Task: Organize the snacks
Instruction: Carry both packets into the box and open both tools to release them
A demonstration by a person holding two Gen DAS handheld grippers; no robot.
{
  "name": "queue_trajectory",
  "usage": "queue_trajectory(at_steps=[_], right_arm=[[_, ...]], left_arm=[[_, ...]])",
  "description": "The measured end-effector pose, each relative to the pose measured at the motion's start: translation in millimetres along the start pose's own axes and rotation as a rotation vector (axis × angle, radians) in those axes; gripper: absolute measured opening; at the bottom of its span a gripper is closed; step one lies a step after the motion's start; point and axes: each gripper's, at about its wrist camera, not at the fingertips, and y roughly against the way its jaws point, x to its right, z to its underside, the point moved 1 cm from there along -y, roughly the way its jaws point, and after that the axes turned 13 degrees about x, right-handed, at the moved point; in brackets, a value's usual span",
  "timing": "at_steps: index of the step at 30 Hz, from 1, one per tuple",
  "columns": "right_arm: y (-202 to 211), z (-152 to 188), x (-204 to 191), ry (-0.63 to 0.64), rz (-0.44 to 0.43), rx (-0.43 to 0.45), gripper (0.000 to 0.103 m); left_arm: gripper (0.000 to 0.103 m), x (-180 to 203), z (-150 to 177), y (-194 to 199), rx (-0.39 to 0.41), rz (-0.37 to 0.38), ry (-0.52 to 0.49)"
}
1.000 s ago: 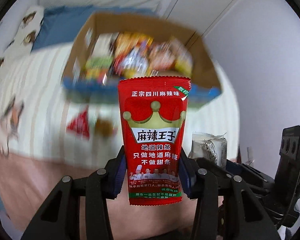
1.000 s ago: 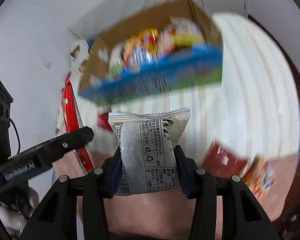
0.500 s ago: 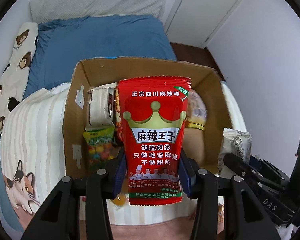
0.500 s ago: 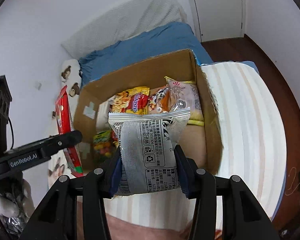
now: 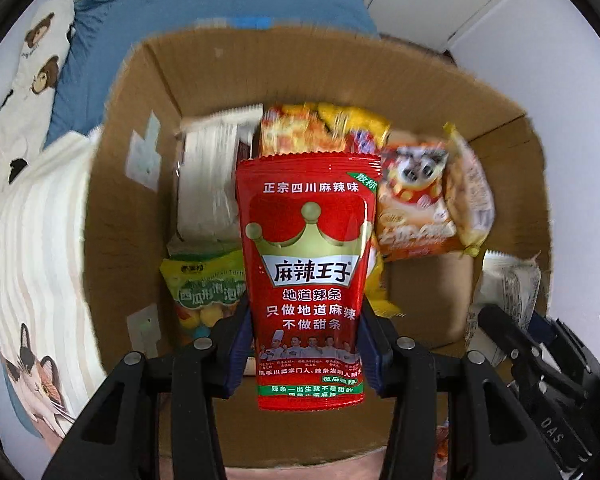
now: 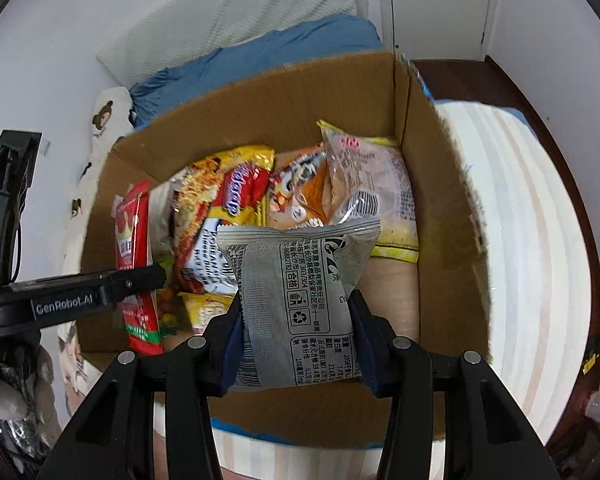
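1. Red spicy-strip packet (image 5: 306, 280), upright, stays clamped in the left tool (image 5: 305, 350), jaws just easing.
2. Grey packet (image 6: 296, 304) sits gripped in the right tool (image 6: 296, 344).
3. Both hang directly over the cardboard box (image 6: 440, 208) (bare floor nearer the right).

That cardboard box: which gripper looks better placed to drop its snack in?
Probably the right gripper: its grey packet hangs over bare floor in the cardboard box. The left's red packet hangs over stacked snacks.
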Motion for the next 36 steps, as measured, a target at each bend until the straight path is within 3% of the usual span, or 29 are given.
queue_trajectory(at_steps=[2,4,5,7,13,22,36], right_arm=[[-13.1,3.2,3.0,-0.004,0.008,-0.032,0.054],[-29.1,8.3,4.8,0.007,0.023,-0.095,0.082],[-35.5,11.6,4.7,0.010,0.006,-0.122,0.083],[-41.6,15.4,2.7,0.030,0.010,-0.150,0.088],[-42.7,15.1,-6.2,0.065,0.026,-0.149,0.096],[-17.9,7.5,-5.7,0.079,0.058,-0.102,0.097],[50.7,19.1,-3.0,0.094,0.070,0.030,0.097]], left_arm=[[0.047,-4.5,5.0,-13.5,-0.053,0.000,0.012],[0.059,-10.3,10.0,-27.3,-0.103,0.015,0.038],[0.063,-12.6,11.9,-31.0,-0.110,0.021,0.047],[0.086,-14.4,13.4,-32.8,-0.089,0.011,0.032],[0.098,-15.6,12.8,-31.7,-0.061,-0.010,0.007],[0.098,-1.6,10.7,3.6,0.051,-0.008,-0.014],[0.098,8.3,43.1,86.1,0.286,-0.062,-0.059]])
